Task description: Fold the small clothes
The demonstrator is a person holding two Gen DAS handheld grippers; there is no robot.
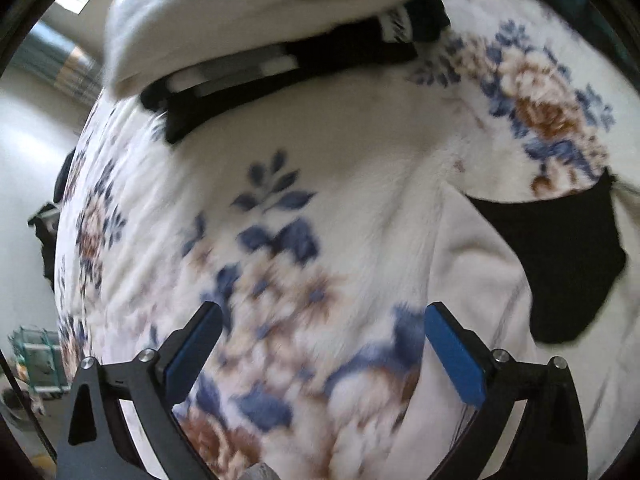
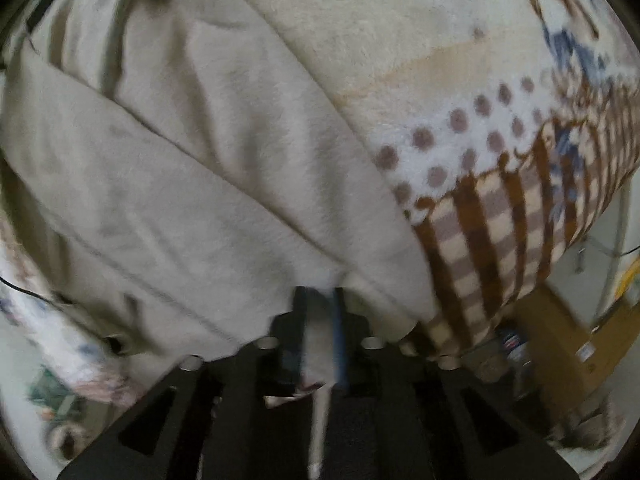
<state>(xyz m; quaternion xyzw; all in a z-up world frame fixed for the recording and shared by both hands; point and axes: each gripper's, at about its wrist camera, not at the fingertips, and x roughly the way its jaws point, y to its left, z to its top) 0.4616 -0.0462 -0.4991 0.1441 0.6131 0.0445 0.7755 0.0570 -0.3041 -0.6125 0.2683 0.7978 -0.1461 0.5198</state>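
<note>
A cream fleece garment (image 2: 192, 168) lies in folds on the floral blanket (image 2: 500, 128). My right gripper (image 2: 320, 300) is shut on its near edge, a strip of cloth pinched between the fingers. In the left wrist view my left gripper (image 1: 324, 320) is open and empty, hovering over the floral blanket (image 1: 320, 200). The cream garment (image 1: 480, 272) shows at its right with a black piece of clothing (image 1: 568, 264) lying on it.
A stack of white (image 1: 248, 20) and black (image 1: 280, 76) clothes sits at the blanket's far side. The bed edge drops off at the left (image 1: 68, 240) and at the right (image 2: 560, 248), where cardboard boxes (image 2: 580, 328) stand on the floor.
</note>
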